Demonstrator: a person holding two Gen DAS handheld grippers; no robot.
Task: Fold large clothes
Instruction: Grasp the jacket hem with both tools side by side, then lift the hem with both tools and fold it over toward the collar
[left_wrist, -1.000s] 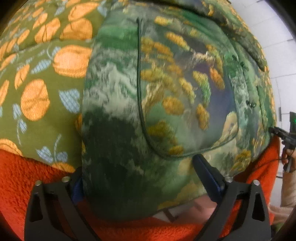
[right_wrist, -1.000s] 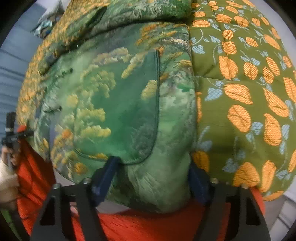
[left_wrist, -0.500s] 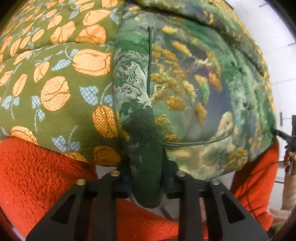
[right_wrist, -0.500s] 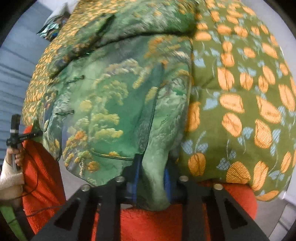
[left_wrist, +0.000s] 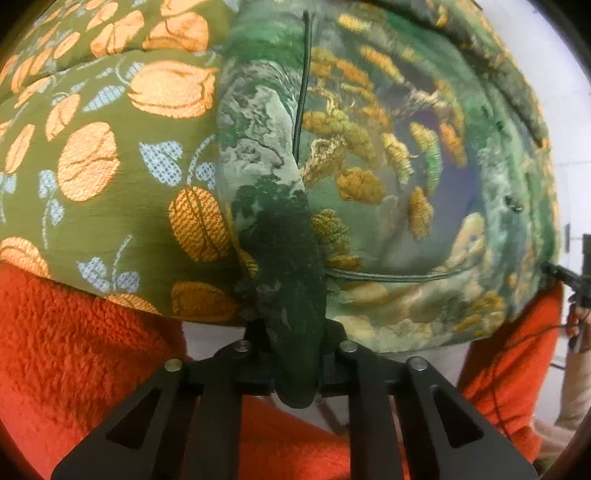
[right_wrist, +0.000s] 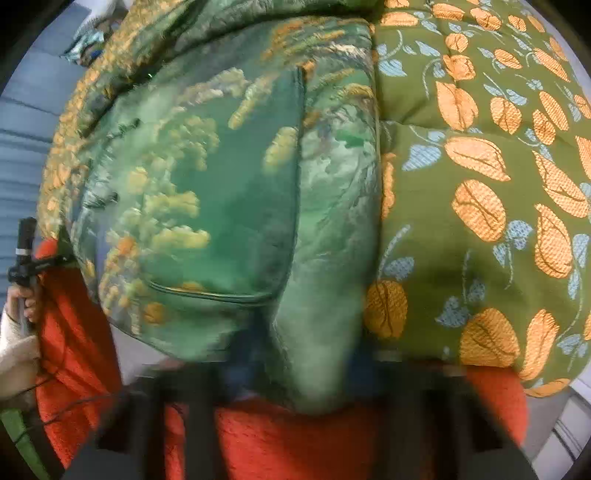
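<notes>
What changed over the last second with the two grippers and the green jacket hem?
Both grippers closed. The left gripper went from wide open astride the jacket to pinching a fold of its hem; the right gripper did the same on its side, though that view is blurred. The cloth bunched into a ridge between each pair of fingers. The leaf-print sleeve and the orange fleece underneath stayed put.
</notes>
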